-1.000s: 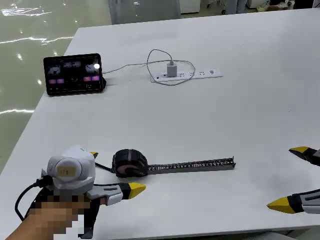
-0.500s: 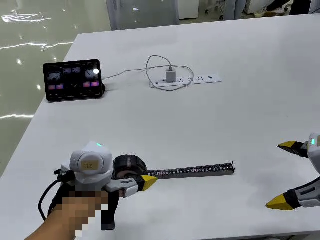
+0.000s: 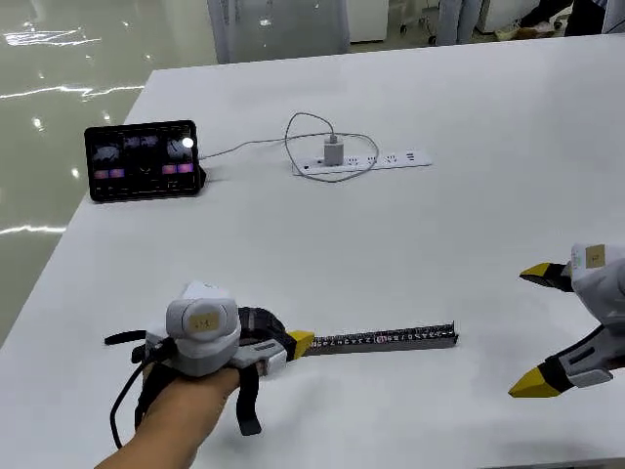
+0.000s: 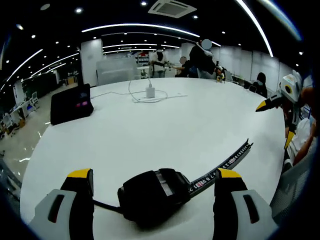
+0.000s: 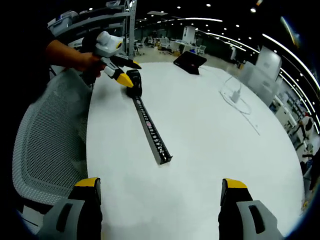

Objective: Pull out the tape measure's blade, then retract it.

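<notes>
Tape measure point(image 4: 155, 192) between spread left tongs point(image 4: 154, 175) | blade point(image 3: 381, 339) out | right tongs point(image 5: 160, 183) spread

The right gripper point(image 5: 160, 183), jaws wide apart, faces the extended blade point(image 5: 150, 129) on the table point(image 5: 215, 135); left gripper point(image 5: 129, 72) at the case point(image 5: 135, 82).

Tape measure point(image 4: 155, 194) on table point(image 3: 439, 244), between left tongs point(image 4: 154, 175).

Mostly plastic here, barely any shine.
The tape measure point(image 4: 155, 192) case looks like matt black plastic, the blade point(image 3: 391, 339) dark and dull with pale print. The fingers point(image 4: 229, 200) are smooth grey plastic with yellow tips. The white surface point(image 3: 439, 244) is smooth and satin, and the floor point(image 3: 78, 68) is properly glossy.
</notes>
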The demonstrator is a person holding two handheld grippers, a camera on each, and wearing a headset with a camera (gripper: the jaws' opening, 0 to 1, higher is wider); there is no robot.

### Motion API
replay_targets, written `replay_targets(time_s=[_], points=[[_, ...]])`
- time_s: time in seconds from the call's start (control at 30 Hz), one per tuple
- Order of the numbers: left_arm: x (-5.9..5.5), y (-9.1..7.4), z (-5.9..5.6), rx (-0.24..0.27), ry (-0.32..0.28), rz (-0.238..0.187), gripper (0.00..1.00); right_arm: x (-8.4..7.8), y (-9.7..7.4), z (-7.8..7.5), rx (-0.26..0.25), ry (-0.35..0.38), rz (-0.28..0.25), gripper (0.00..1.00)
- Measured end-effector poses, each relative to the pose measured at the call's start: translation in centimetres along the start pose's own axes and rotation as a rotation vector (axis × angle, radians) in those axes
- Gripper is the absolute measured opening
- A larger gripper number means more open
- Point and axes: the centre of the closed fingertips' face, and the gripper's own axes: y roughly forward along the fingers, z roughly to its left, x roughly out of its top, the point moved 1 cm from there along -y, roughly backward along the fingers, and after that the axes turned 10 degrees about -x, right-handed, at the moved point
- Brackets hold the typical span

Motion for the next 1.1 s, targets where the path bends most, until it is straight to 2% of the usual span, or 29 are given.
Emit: replay_targets(time_s=[0.07,0.23,0.5,0.6,0.67,0.77,0.87,0.9,0.93,1.1], points=[[0.0,-0.1,0.3,0.019,-0.035,-0.018,0.99,0.2,0.3,-0.1,0.003,0.003,0.002,0.99],[0.2,0.1,0.3,0.039,-0.039,-0.05,0.99,0.7,0.9,-0.5,0.022,-0.02,0.015,0.99],[0.0,-0.1,-0.1,0.095,-0.098,-0.113,0.99,1.8,1.9,-1.2,0.045,-0.049,0.024,0.99],[0.0,-0.2,-0.3,0.105,-0.04,-0.139,0.99,1.8,2.4,-1.3,0.056,-0.063,0.032,0.99],[-0.5,-0.4,-0.6,0.095,-0.033,-0.138,0.99,1.7,2.7,-1.3,0.067,-0.06,0.038,0.99],[-0.9,-0.3,-0.2,0.095,-0.052,-0.134,0.99,1.7,3.2,-1.4,0.079,-0.055,0.044,0.99],[-1.3,-0.2,-0.3,0.095,-0.026,-0.138,0.99,1.9,3.7,-1.4,0.088,-0.052,0.049,0.99],[-1.3,-0.1,-0.2,0.095,-0.04,-0.137,0.99,2.0,3.9,-1.4,0.092,-0.053,0.053,0.99],[-1.3,0.0,-0.2,0.095,-0.061,-0.139,0.99,2.0,4.1,-1.4,0.095,-0.056,0.056,0.99],[-1.2,0.3,0.0,0.099,-0.043,-0.162,0.99,1.6,5.3,-1.5,0.114,-0.07,0.083,0.99]])
